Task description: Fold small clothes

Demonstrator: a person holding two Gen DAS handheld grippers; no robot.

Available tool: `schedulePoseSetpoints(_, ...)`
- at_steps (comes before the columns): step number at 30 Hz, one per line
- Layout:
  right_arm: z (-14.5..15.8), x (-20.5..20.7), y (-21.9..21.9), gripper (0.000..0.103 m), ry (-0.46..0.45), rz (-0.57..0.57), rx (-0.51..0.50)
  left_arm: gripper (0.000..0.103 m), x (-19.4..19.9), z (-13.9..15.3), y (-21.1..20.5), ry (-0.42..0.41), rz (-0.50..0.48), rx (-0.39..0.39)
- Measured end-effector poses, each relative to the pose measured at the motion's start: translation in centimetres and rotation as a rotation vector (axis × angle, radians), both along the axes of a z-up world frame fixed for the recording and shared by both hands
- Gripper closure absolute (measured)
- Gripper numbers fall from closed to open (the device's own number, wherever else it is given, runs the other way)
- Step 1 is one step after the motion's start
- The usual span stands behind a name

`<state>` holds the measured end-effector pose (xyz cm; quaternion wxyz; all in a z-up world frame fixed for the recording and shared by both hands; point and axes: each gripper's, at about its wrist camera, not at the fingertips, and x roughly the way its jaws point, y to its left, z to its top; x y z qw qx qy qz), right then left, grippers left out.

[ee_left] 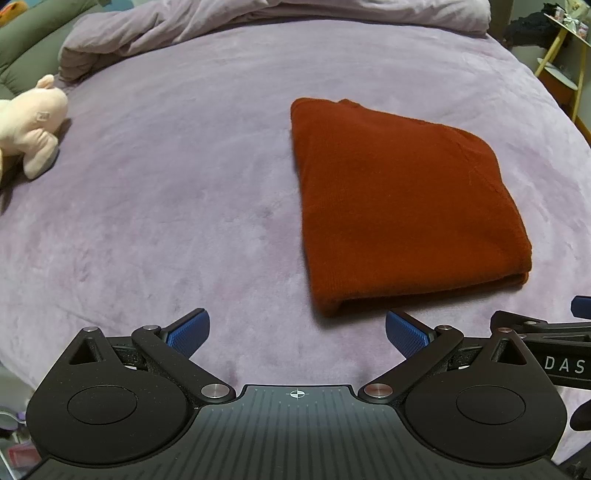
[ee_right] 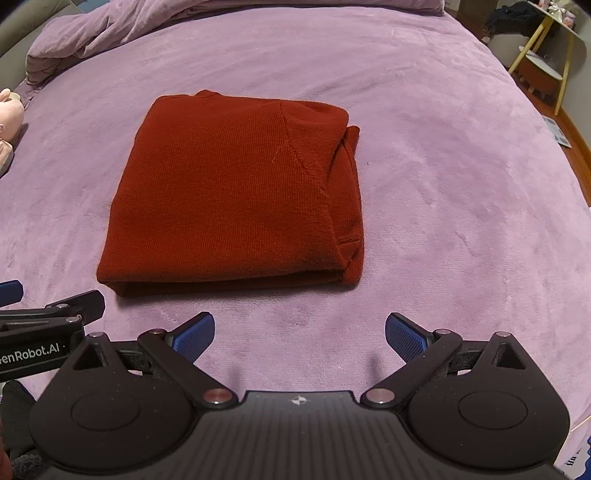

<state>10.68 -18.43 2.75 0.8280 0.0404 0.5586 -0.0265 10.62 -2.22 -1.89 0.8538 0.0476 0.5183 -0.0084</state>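
A rust-red knit garment point(ee_left: 402, 206) lies folded into a thick rectangle on the purple bedspread point(ee_left: 177, 192). In the right wrist view the garment point(ee_right: 232, 199) sits ahead and slightly left, with a tucked layer showing along its right side. My left gripper point(ee_left: 297, 334) is open and empty, just short of the garment's near left corner. My right gripper point(ee_right: 300, 336) is open and empty, a little short of the garment's near edge. Each gripper's side shows at the edge of the other's view.
A pink plush toy point(ee_left: 31, 125) lies at the bed's left edge. A bunched purple duvet point(ee_left: 229, 22) lies along the far side. A yellow-legged side table point(ee_right: 546, 55) stands off the bed at the far right.
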Motion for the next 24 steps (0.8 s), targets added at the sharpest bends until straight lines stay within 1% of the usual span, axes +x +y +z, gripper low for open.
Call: schedulePoseSetpoints(24, 0.03, -0.23, -0.06, 0.004, -0.005, -0.001, -0.003, 0.0, -0.2, -0.28, 0.09, 0.004, 0.0, 0.002)
